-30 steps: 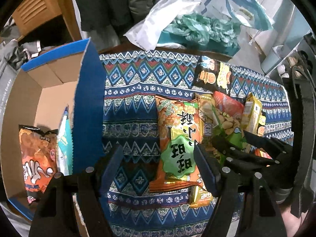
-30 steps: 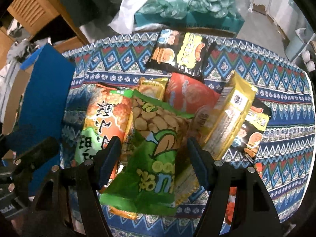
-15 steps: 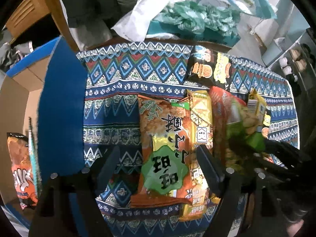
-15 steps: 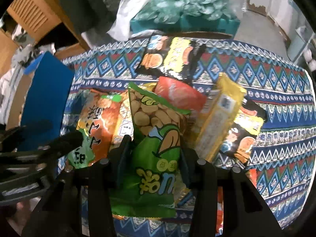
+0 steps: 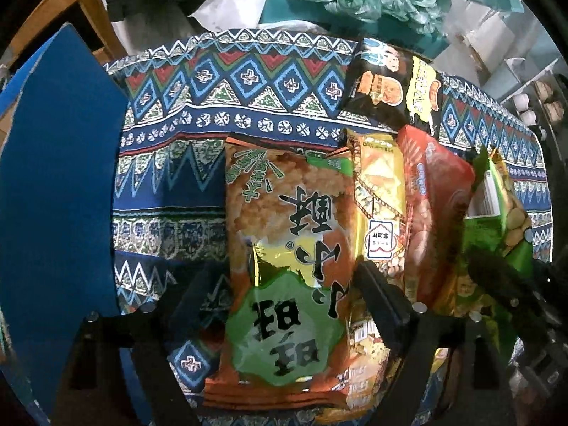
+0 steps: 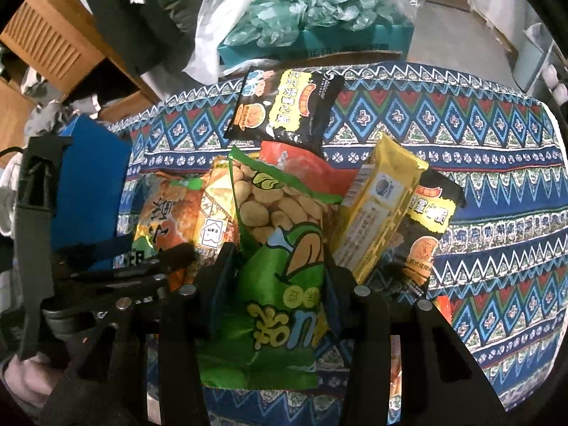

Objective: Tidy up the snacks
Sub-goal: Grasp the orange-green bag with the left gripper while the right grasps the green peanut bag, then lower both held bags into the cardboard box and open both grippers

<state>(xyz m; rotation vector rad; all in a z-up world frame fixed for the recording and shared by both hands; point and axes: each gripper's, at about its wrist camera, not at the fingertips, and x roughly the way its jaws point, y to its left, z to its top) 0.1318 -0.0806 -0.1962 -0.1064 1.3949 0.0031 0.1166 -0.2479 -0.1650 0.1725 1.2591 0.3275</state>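
Right wrist view: the right gripper [image 6: 280,277] has its jaws clamped on a crinkled green foil bag of peanuts [image 6: 280,248], while the left gripper [image 5: 284,284] stands with jaws wide over an orange foil bag of rice crackers [image 5: 287,248].

Nearest, the green bag's lower half sits pinched between the right jaws, its bottom edge partly hidden by the black finger frames. The left jaws have just been opening; the orange bag lies between them, and whether the pads touch it is hard to tell. Beside its right jaw a gold film-strip packet [image 5: 380,213] and a red bag [image 5: 436,213] are half buried. Left of the left jaws, a blue cardboard box flap [image 5: 60,195] hides the box's inside. Beyond both jaws, a black snack packet [image 6: 284,106] lies on the patterned blue woven cloth [image 6: 461,135].
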